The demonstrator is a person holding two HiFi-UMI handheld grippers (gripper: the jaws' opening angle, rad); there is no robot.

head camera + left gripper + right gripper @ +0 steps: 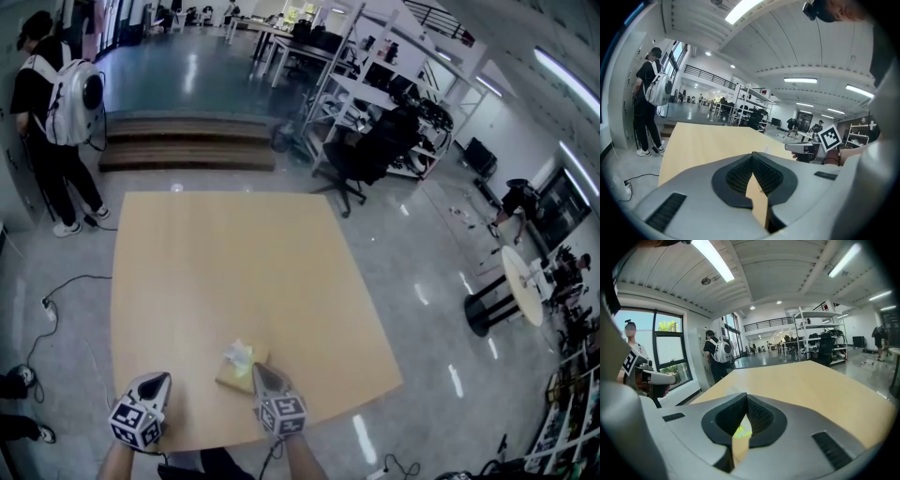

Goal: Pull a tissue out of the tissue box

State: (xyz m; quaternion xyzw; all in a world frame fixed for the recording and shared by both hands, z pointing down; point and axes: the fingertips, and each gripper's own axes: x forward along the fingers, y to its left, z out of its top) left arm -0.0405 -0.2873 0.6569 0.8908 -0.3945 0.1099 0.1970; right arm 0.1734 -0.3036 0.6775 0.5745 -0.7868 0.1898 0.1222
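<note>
- Head view: a small tan cardboard tissue box sits on the pale wooden table, close to its near edge. A crumpled pale tissue pokes from the box's top. The tissue is in the box, so I'd say the pull is not yet done and the whole job is left. The grey right gripper hovers just beside the box, at its near right corner. The grey left gripper is off to the box's left, apart from it.
- Left gripper view: the jaws meet at their tips with nothing between them. Only bare table shows through the slit behind.
- Right gripper view: the jaws are pressed together and empty. A yellow-green patch shows through the slit below the tips, which I take to be the box or its tissue just beneath. This claw would have to open before it can pinch the tissue.
</note>
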